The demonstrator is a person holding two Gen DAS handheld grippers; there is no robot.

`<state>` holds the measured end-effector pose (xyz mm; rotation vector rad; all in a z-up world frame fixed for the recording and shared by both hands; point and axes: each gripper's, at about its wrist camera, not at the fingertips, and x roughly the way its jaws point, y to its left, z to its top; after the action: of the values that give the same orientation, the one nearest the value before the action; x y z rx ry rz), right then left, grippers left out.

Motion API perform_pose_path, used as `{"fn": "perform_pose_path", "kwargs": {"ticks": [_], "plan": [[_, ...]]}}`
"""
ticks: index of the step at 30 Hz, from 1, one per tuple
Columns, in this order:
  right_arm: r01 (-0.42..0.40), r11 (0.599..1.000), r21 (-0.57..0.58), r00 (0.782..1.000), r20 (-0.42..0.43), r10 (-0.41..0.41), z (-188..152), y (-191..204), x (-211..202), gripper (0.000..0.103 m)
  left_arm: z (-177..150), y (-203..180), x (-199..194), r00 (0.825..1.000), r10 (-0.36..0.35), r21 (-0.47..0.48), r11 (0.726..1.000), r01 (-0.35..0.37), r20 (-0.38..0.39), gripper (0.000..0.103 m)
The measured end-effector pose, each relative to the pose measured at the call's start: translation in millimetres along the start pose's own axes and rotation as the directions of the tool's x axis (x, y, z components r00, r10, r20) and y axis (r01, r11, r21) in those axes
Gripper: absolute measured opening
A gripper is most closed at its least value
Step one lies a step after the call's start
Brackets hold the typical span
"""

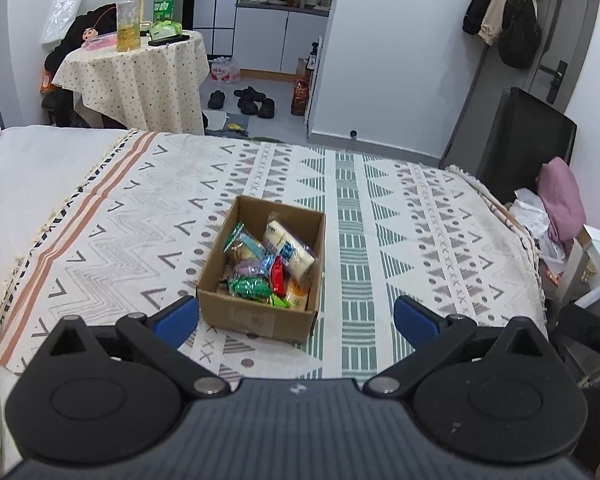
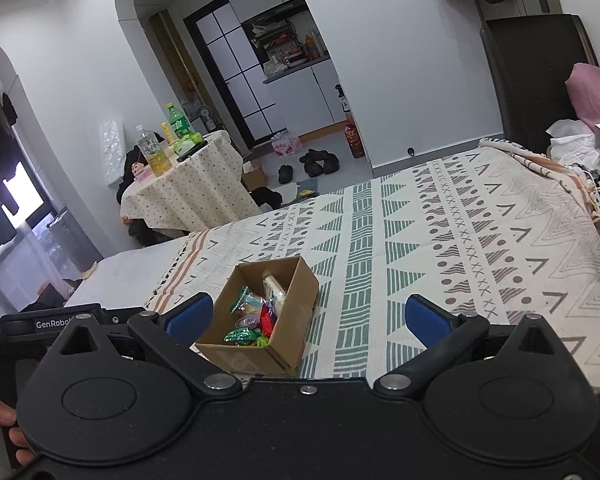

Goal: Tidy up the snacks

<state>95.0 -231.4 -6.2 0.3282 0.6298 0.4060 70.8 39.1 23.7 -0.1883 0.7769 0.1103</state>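
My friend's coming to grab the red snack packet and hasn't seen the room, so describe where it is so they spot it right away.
On the bed's patterned blanket sits an open cardboard box of snacks. The red packet lies near the box's middle, between the shiny green packets and the long pale packet. It is the only solid red item in the box.

Left gripper (image 1: pixel 296 320) fingers spread wide, empty; right gripper (image 2: pixel 307 317) likewise.
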Motion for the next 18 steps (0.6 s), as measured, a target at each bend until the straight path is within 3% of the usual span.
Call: {"fn": "perform_pose_path", "kwargs": {"ticks": [18], "plan": [[0.029,0.998,-0.047,0.998,-0.047,-0.032,-30.0,5.7,-28.3,0.103,-28.3,2.4,-28.7,1.0,0.004,0.081,0.997,-0.005,0.009,0.103]]}}
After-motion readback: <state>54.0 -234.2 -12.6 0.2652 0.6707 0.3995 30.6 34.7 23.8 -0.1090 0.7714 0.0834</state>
